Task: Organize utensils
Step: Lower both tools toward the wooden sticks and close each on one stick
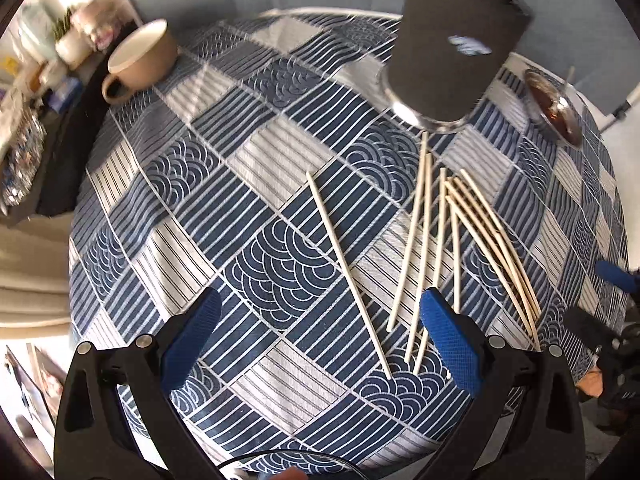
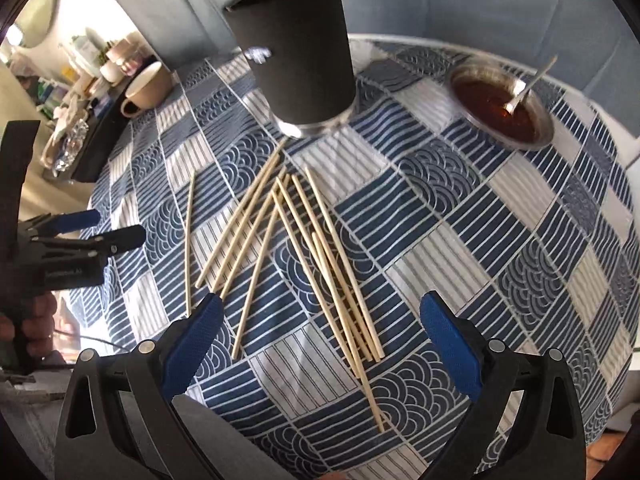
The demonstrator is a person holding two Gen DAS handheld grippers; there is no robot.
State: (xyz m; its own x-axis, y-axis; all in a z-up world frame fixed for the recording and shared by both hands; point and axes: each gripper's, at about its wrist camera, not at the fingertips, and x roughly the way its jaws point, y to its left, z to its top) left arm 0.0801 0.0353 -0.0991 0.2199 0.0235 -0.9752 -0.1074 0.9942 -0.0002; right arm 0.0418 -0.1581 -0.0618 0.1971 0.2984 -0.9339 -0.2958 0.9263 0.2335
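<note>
While both my grippers, left gripper (image 1: 320,344) and right gripper (image 2: 320,344), hang spread and empty, chopsticks (image 2: 304,256) lie scattered mid-frame below the dark holder (image 2: 296,56); its small white label is too blurred to read.

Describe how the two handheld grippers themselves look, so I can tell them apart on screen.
They look identical: the left gripper and right gripper each have black plastic linkage arms with silver rivets and textured blue finger pads. A thin dark cable runs under the left one.
</note>
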